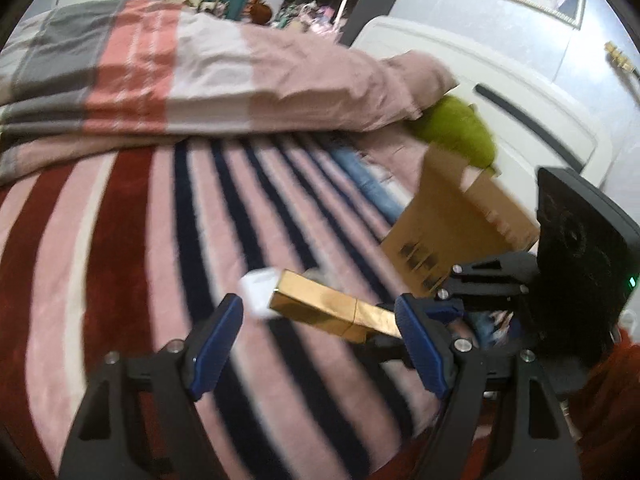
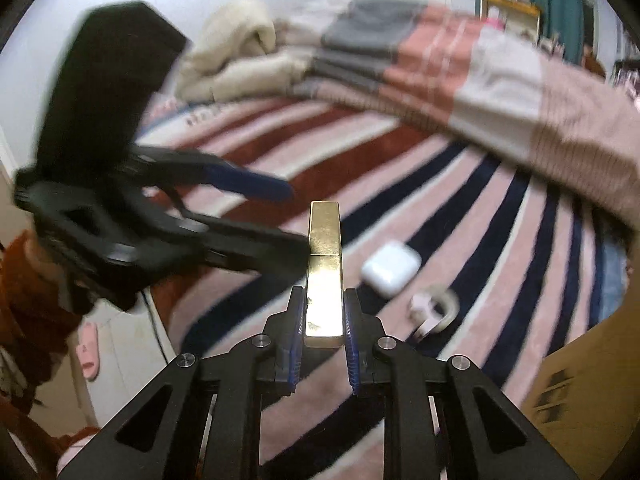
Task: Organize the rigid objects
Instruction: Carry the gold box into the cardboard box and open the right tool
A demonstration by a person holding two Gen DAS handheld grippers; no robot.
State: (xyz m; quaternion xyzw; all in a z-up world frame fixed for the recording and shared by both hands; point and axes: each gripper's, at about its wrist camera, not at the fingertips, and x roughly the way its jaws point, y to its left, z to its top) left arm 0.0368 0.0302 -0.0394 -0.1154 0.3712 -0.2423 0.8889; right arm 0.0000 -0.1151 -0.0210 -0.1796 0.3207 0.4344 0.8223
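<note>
The main risk, as I judge it, is the long, shiny gold rectangular bar slipping or pivoting out of the right gripper: only its near end is pinched, most of its length juts forward past the fingertips, and its polished faces look slick, so a quick swing toward the brown cardboard box on that gripper's right could lever it loose onto the pink, red and navy striped blanket beneath. A second hazard is a knock from the left gripper, which hangs just left of the bar's far half and blurs as if moving. The right gripper's blue-padded fingers are drawn in narrow and clamp the bar on both sides. The left gripper stands wide apart and carries nothing; from its own camera the bar's tip lies ahead of its gap. Ahead and right of the bar, a small white rounded case and a pale ring-shaped clip lie on the blanket.
</note>
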